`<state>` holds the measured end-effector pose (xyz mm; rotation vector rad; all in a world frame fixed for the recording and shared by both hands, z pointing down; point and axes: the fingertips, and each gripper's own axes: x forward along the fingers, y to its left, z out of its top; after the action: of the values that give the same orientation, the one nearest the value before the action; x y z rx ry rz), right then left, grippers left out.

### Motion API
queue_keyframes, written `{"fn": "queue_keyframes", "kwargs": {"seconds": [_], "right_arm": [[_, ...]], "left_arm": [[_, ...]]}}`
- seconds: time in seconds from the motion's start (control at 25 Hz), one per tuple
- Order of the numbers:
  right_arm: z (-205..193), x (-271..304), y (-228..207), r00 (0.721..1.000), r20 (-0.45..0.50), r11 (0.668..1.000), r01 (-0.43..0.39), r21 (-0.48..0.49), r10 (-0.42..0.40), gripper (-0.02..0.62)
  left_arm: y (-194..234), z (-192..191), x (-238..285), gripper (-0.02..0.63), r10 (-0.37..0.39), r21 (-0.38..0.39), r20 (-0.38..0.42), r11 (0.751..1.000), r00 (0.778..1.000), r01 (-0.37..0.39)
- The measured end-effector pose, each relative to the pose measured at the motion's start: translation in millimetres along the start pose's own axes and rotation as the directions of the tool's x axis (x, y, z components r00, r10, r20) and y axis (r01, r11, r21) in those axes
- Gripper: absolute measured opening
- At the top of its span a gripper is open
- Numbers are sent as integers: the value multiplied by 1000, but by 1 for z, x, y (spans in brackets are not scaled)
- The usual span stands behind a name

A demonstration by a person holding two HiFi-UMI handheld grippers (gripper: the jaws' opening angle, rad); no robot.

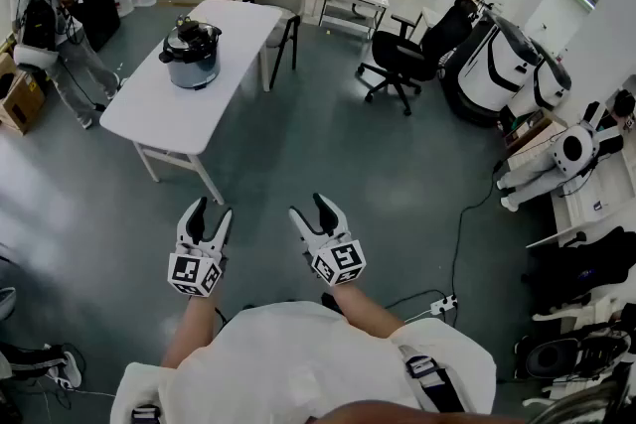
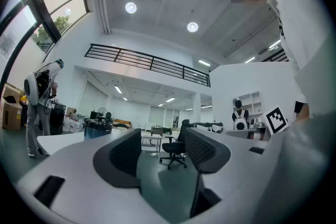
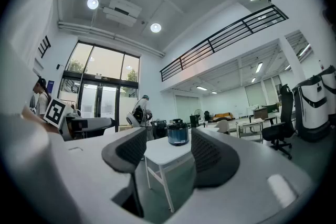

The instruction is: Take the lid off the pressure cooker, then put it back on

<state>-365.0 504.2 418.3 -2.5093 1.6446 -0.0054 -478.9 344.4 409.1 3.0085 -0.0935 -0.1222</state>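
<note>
Upper left, across smooth grey floor (image 1: 298, 144), I see the round metal pressure cooker (image 1: 191, 55) on a white table (image 1: 159, 114); left gripper (image 1: 211, 211) and right gripper (image 1: 310, 207) gape wide, empty.

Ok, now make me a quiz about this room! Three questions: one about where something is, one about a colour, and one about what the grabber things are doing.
1. Where is the pressure cooker?
A. on the floor
B. on the white table
C. on a chair

2. What colour is the office chair on wheels?
A. black
B. red
C. yellow

3. How do the jaws of the left gripper and the right gripper stand?
A. shut on the lid
B. shut on a cup
C. apart, holding nothing

Answers:
1. B, as the head view shows the cooker standing on the tabletop.
2. A, as its seat, back and base are all black.
3. C, as each gripper view shows a clear gap between the jaws, with only the far room in it.
</note>
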Motion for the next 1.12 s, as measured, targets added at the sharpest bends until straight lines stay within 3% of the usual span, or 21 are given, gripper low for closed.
{"fn": "queue_keyframes", "kwargs": {"seconds": [0.16, 0.32, 1.12], "right_arm": [[5, -1, 1, 1000, 5, 1000, -8, 0, 8, 268], [9, 2, 1, 998, 37, 997, -43, 58, 41, 268], [-23, -30, -73, 996, -27, 994, -78, 78, 81, 268]], "left_arm": [[-2, 4, -2, 247, -1, -7, -1, 1000, 1000, 1], [-4, 5, 1, 247, -14, -21, -4, 1000, 1000, 14], [-45, -23, 46, 225, 6, -22, -66, 1000, 998, -7]]}}
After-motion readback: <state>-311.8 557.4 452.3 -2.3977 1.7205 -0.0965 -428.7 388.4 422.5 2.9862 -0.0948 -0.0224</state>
